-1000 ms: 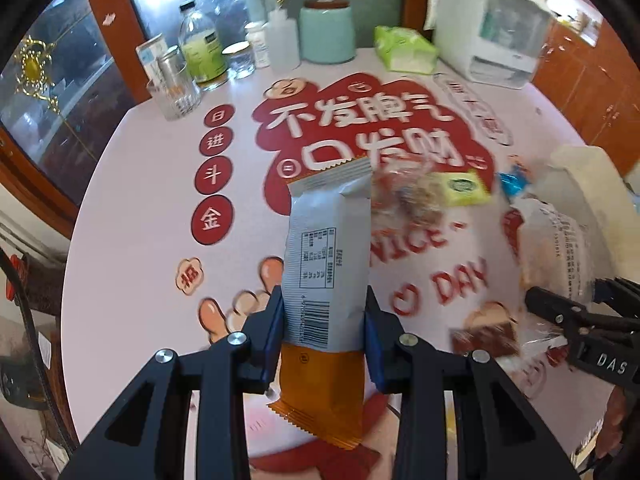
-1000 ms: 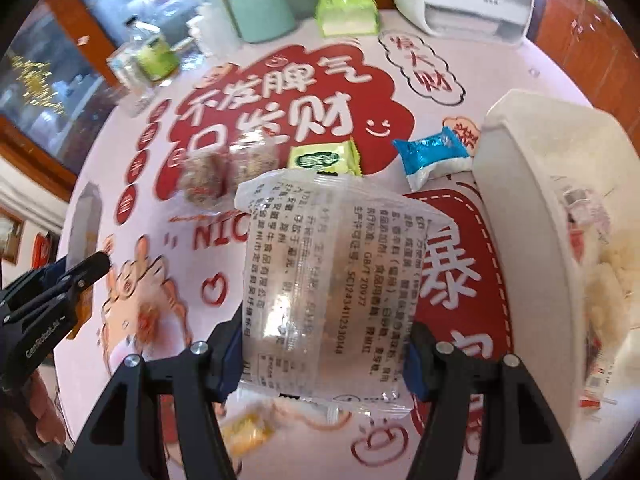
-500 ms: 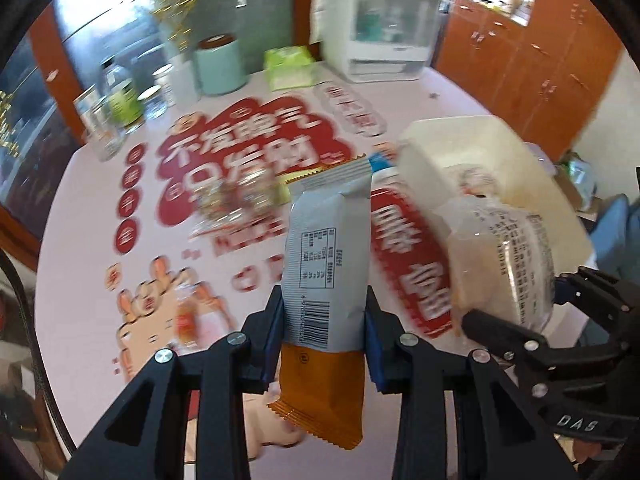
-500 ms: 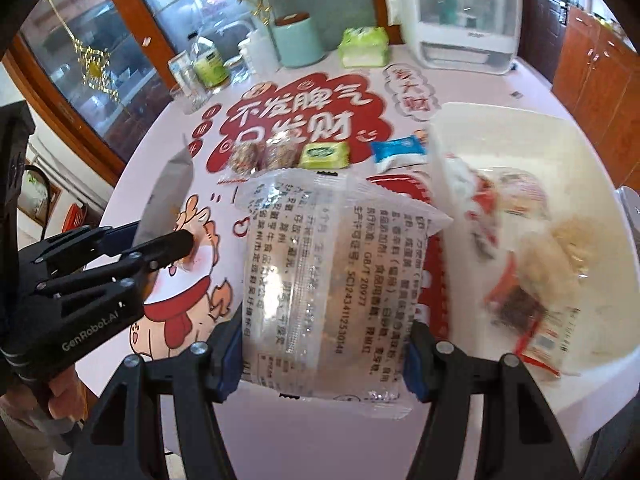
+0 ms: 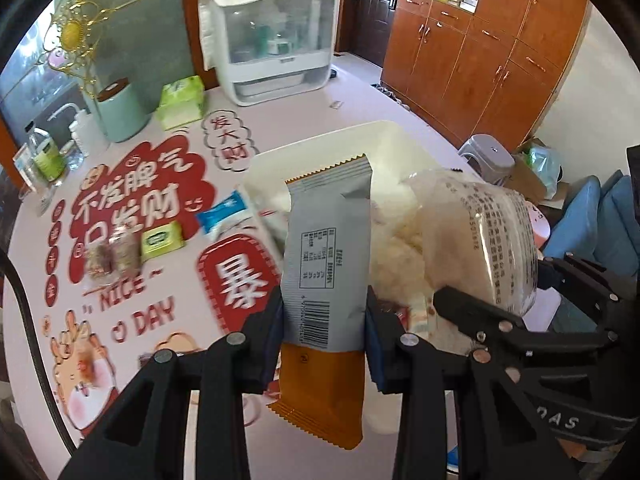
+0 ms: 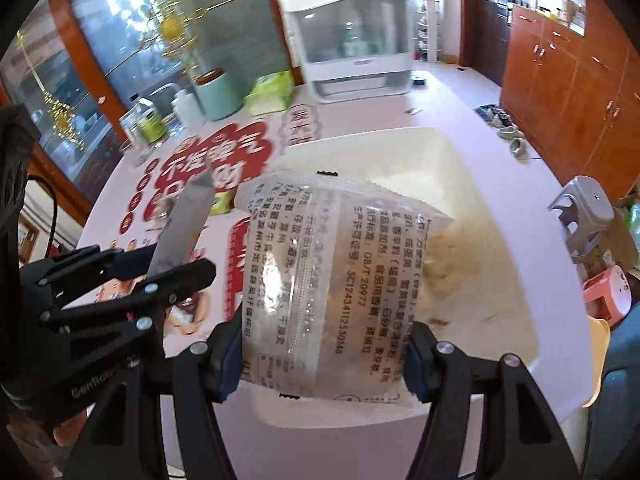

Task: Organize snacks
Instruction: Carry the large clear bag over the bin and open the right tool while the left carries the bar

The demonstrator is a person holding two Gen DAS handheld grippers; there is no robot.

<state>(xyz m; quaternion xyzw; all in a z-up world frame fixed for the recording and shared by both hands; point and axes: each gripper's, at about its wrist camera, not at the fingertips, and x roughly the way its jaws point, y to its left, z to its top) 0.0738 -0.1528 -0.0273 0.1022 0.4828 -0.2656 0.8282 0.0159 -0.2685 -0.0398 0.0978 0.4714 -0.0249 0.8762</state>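
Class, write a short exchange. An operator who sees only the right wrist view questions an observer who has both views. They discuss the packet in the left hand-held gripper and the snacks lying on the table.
Operator: I see the left hand-held gripper gripping a grey packet nearly edge-on. What does its face look like?
Observer: It is grey with a barcode, and its lower end is orange.
Operator: My clear packet blocks part of the table. Is anything lying near the white bin?
Observer: A blue packet lies on the table just outside the bin.
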